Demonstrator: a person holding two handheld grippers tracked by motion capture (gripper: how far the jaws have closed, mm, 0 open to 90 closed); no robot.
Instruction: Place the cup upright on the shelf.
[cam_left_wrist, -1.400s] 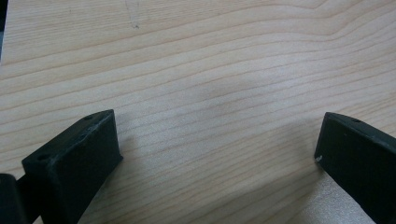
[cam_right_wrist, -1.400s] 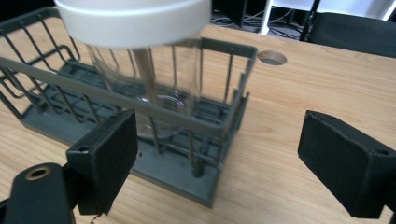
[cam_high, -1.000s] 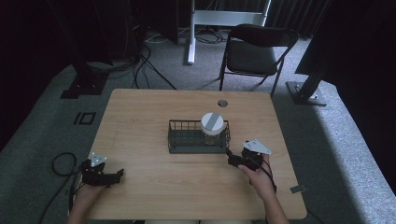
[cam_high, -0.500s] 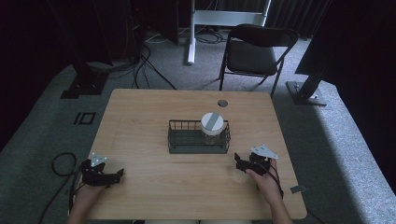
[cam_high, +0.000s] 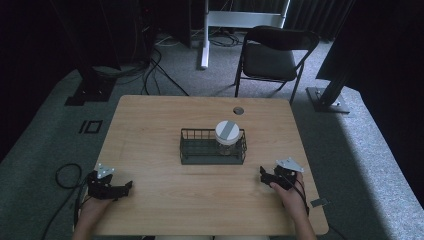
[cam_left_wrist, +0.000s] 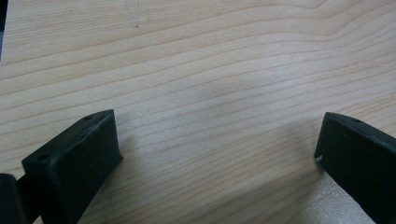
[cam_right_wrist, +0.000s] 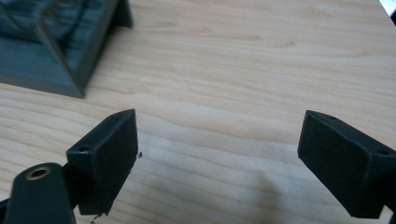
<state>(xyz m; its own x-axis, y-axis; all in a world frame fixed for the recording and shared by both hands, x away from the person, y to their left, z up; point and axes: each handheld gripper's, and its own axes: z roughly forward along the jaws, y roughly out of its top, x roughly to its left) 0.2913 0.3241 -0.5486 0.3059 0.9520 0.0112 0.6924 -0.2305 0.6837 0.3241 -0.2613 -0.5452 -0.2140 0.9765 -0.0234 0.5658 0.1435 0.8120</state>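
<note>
High view: a wooden surface (cam_high: 150, 130) carries a wire basket (cam_high: 213, 146) at its centre, with a white-lidded jar (cam_high: 229, 136) standing in the basket's right end. The left gripper (cam_high: 122, 187) rests near the front left corner, well apart from the basket. The right gripper (cam_high: 263, 174) sits front right, nearer the jar.

Left gripper view: jaws spread wide over bare wood, holding nothing.

Right gripper view: jaws spread and empty, with the basket corner (cam_right_wrist: 70, 51) ahead. To reach the jar well, the right gripper should probably rise above the basket wall first.
</note>
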